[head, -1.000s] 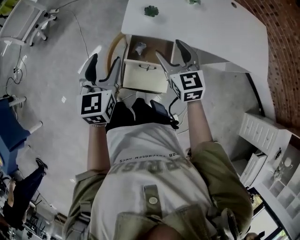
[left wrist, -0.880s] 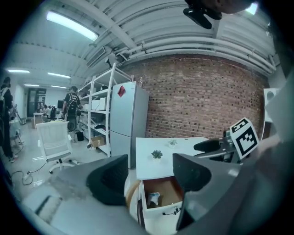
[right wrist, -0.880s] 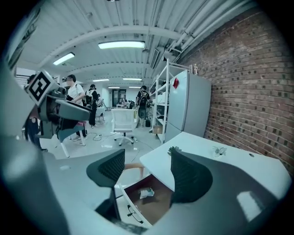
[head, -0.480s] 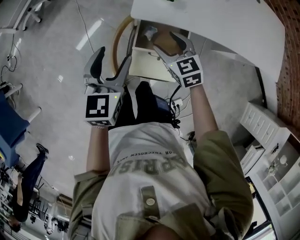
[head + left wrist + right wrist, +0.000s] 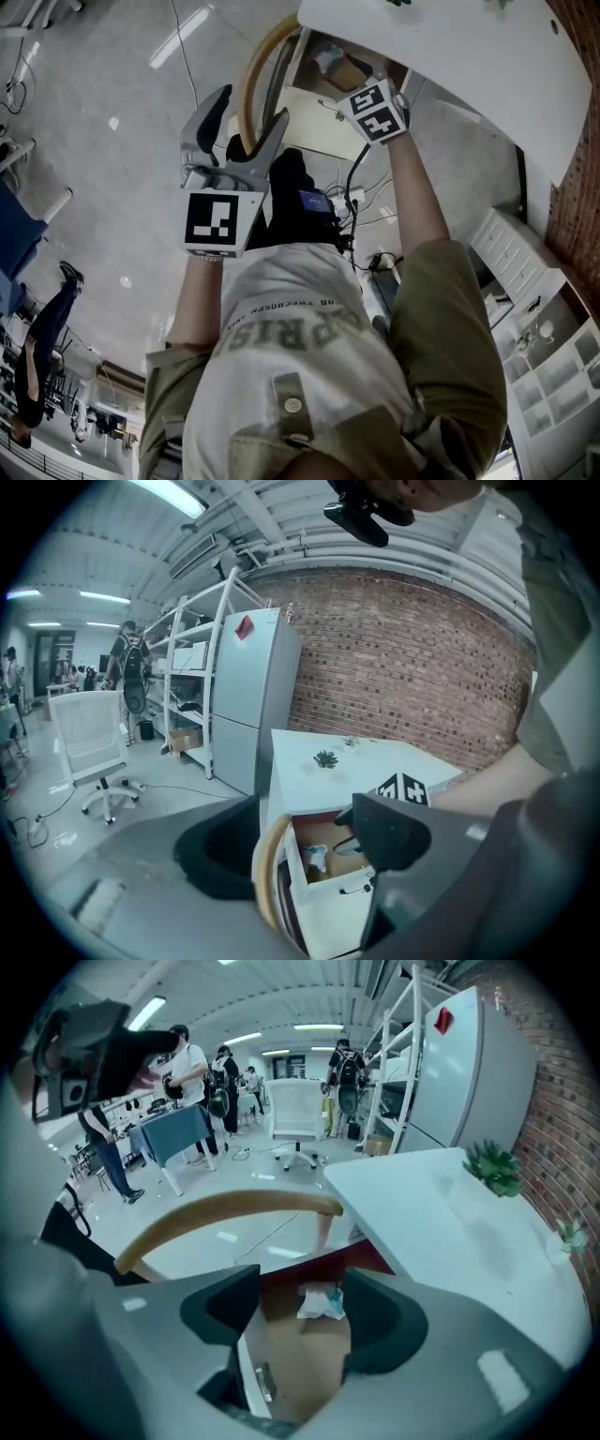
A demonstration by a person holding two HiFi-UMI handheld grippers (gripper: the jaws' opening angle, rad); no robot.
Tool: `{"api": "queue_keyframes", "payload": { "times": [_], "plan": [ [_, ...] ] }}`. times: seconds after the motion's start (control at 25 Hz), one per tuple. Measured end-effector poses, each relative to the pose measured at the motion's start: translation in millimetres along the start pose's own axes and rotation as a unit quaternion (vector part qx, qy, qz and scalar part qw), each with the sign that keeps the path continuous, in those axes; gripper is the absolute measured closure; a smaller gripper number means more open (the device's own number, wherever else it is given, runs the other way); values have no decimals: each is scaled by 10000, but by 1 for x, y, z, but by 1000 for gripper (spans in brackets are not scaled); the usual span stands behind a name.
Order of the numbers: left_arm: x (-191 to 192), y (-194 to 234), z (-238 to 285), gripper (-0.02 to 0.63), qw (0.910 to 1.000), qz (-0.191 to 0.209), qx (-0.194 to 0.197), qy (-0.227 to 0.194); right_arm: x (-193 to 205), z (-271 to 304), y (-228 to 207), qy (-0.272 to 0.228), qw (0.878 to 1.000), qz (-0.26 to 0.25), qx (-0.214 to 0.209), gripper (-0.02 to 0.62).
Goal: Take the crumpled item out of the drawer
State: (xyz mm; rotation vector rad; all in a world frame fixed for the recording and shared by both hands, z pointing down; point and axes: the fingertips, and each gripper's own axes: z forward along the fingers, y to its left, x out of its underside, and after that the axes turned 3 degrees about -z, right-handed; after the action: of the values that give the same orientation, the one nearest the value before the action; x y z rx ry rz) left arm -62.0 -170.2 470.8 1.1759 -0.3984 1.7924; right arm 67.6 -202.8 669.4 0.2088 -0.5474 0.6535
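The crumpled item [image 5: 322, 1302], a whitish wad with some blue, lies in the far corner of the open drawer [image 5: 302, 1365] under the white desk; it also shows as a pale wad [image 5: 328, 60] in the head view. My right gripper [image 5: 302, 1321] reaches over the drawer, and its jaws are closing with the wad ahead between the tips, untouched. In the head view its marker cube [image 5: 375, 111] sits above the drawer. My left gripper [image 5: 247, 117] hangs open and empty beside the chair, left of the drawer [image 5: 323, 892].
A chair with a curved wooden back [image 5: 255, 70] stands just left of the drawer. The white desk top [image 5: 450, 1232] carries small plants [image 5: 492, 1168]. Cables and a power strip [image 5: 347, 200] lie on the floor below. A white cabinet [image 5: 516, 253] stands at the right.
My right gripper has gone forward from in front of the drawer to over its open inside, towards the wad. The left gripper has stayed back near the chair.
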Motion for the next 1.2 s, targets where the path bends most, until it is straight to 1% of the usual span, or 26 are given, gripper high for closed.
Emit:
{"api": "queue_keyframes", "payload": {
  "times": [0.16,0.32,0.56,0.72,0.96,1.04,1.2],
  "plan": [
    [2,-2,5,290,9998,-174,-71,103,17,31,-2,513,9982,-256,-185,313],
    [6,-2,13,291,9997,-173,-16,191,35,61,-5,1026,9930,-473,-331,314],
    [9,-6,23,290,9995,-208,-18,218,58,90,-7,1573,9830,-812,-494,315],
    [14,-9,29,290,9994,-213,-44,254,69,105,-7,1792,9784,-859,-565,316],
    [21,-5,37,288,9992,-252,-139,271,81,129,-12,1962,9750,-874,-573,313],
    [24,-5,41,288,9992,-259,-161,271,89,136,-13,2075,9721,-903,-612,314],
    [28,-5,46,288,9991,-251,-180,287,103,145,-14,2288,9654,-1038,-694,346]
  ]
}}
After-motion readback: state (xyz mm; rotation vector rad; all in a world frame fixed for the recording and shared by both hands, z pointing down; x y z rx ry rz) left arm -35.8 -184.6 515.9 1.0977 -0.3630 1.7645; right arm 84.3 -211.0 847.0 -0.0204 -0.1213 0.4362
